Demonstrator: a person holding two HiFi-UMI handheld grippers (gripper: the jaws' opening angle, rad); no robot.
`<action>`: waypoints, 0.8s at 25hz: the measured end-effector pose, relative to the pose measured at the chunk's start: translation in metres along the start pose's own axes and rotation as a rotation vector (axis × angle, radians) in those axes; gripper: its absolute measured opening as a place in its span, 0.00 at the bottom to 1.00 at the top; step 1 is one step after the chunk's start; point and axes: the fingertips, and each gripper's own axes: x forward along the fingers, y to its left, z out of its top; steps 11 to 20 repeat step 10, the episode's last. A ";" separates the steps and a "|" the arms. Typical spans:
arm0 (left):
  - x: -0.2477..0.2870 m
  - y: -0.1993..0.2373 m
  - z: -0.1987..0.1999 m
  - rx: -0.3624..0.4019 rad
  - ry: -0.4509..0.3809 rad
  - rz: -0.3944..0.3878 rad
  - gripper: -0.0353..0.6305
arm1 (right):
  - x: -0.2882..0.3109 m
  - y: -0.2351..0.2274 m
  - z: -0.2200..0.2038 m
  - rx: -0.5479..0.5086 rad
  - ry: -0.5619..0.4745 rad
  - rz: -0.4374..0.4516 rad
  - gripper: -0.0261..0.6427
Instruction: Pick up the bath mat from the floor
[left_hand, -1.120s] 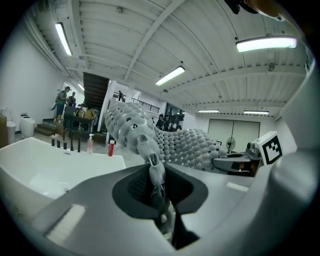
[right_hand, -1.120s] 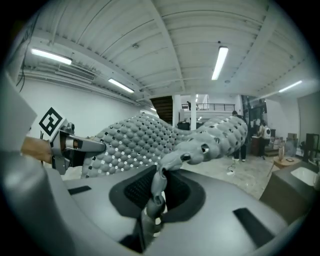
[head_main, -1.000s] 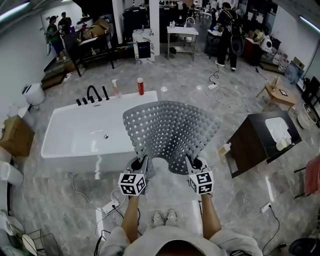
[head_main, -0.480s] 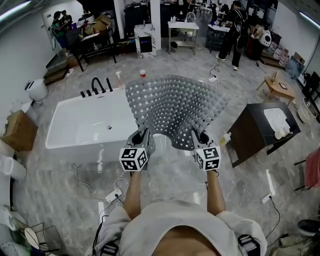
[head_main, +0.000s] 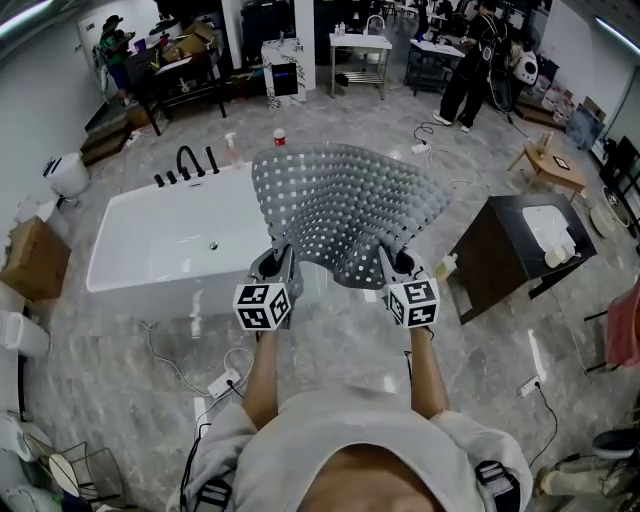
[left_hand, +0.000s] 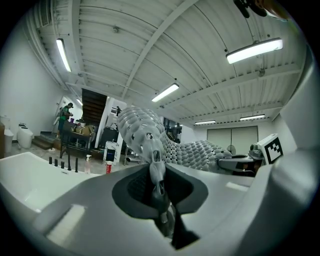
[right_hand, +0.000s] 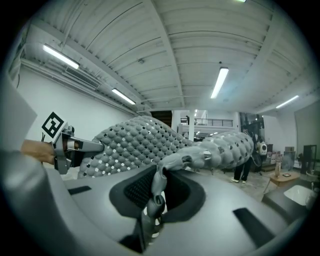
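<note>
Bath mat (head_main: 345, 205): grey, pliant, knobbly sheet, arched (round holes all over)

We are looking at a grey bath mat (head_main: 345, 205) patterned with rows of small holes, a white bathtub (head_main: 150, 255) with black taps (head_main: 185, 160), black-and-white square markers on the left gripper (head_main: 282, 265) and right gripper (head_main: 392, 265), and a grey marbled floor (head_main: 100, 350).

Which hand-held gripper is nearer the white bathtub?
Left. The left hand-held gripper hangs beside the right end of the white bathtub; the right hand-held gripper sits farther right, toward the dark wooden cabinet.
</note>
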 end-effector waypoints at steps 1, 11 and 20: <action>0.001 0.000 -0.002 0.000 0.004 0.000 0.12 | 0.001 0.000 0.000 -0.002 0.002 0.001 0.11; 0.010 0.005 -0.006 -0.022 0.008 -0.008 0.12 | 0.012 0.001 0.004 -0.031 0.002 0.010 0.11; 0.010 0.005 -0.006 -0.022 0.008 -0.008 0.12 | 0.012 0.001 0.004 -0.031 0.002 0.010 0.11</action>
